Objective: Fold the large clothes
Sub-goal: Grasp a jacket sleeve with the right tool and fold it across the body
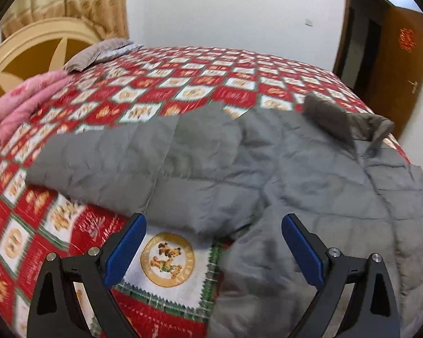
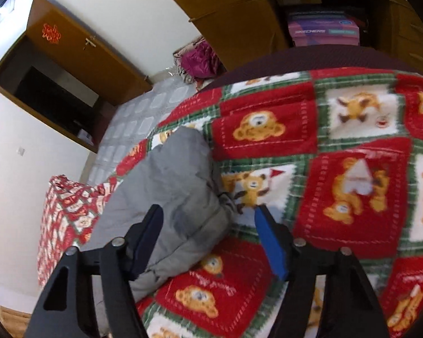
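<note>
A large grey quilted jacket (image 1: pixel 239 163) lies spread on the bed, one sleeve stretched to the left and its collar at the far right. My left gripper (image 1: pixel 213 225) is open and empty, just above the jacket's near edge by the armpit. In the right wrist view part of the same grey jacket (image 2: pixel 172 191) is bunched up on the bedspread. My right gripper (image 2: pixel 207 217) is open, with the jacket's edge lying between its fingers but not pinched.
The bed is covered by a red, white and green teddy-bear bedspread (image 1: pixel 166 259). A pink quilt (image 1: pixel 22 104) and a grey pillow (image 1: pixel 98 53) lie near the headboard. A brown door (image 1: pixel 394 64) stands at the right. A wooden wardrobe (image 2: pixel 239 14) stands beyond the bed.
</note>
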### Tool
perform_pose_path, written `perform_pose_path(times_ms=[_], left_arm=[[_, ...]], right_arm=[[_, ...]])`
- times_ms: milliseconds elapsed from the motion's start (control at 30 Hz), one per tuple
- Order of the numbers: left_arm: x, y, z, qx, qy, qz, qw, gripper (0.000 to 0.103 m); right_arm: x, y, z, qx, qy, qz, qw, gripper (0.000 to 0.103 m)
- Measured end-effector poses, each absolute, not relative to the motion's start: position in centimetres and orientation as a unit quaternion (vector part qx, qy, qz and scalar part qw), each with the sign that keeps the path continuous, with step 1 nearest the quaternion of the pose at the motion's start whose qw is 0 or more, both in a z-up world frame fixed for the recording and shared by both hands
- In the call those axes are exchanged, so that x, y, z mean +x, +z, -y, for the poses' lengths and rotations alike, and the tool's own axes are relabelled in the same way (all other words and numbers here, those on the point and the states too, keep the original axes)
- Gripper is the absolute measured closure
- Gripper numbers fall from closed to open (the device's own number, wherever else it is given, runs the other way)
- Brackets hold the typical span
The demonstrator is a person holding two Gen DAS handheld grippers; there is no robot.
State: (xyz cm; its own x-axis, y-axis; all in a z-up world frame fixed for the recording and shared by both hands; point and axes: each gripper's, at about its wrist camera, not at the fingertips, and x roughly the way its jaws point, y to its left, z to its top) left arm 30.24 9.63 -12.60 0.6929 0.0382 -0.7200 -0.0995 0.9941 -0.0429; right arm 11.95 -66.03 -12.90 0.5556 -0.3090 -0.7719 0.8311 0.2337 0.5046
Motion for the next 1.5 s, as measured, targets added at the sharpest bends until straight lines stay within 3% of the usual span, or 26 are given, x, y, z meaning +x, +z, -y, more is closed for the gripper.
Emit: perform_pose_path(times_ms=[100,167,267,467,667,800,1033,1400,1500], left_arm=[[30.5,-14.4,-10.3,-0.046,0.052,-0.395,0.916,0.006],[30.6,-15.5,-10.7,-0.057,0.058,-0.401,0.912,0.006],[31.0,-16.3,-11.2,-0.073,0.058,-0.412,0.906,0.006],[31.3,-16.8,-10.6,-0.057,0.062,-0.419,0.904,0.006],[30.6,-16.6,-11.9,-0.098,0.044,-0.399,0.910,0.006],[30.3,-16.6,-12.8,-0.129,0.029,-0.387,0.912,0.006],[29.9,-16.6,-13.5,-0.159,0.014,-0.375,0.913,0.006],[29.8,-16.7,-14.0,-0.174,0.003,-0.369,0.913,0.006],[29.8,-16.7,-14.1,-0.178,0.001,-0.367,0.913,0.005]], right_arm=[[13.7,-12.4,66.1,0.431,-0.411,-0.291,0.749,0.053],[14.4,-12.4,66.0,0.400,-0.426,-0.311,0.750,0.073],[14.6,-13.2,67.6,0.378,-0.423,-0.331,0.754,0.088],[15.4,-6.9,62.7,0.242,-0.424,-0.309,0.816,0.090],[18.7,2.0,50.1,0.093,-0.314,-0.275,0.904,0.090],[21.7,4.0,41.0,0.035,-0.221,-0.281,0.933,0.090],[26.9,0.4,26.3,-0.014,-0.054,-0.328,0.943,0.090],[33.2,-8.1,14.0,0.024,0.107,-0.405,0.908,0.090],[33.3,-9.3,12.7,0.041,0.153,-0.407,0.899,0.081]])
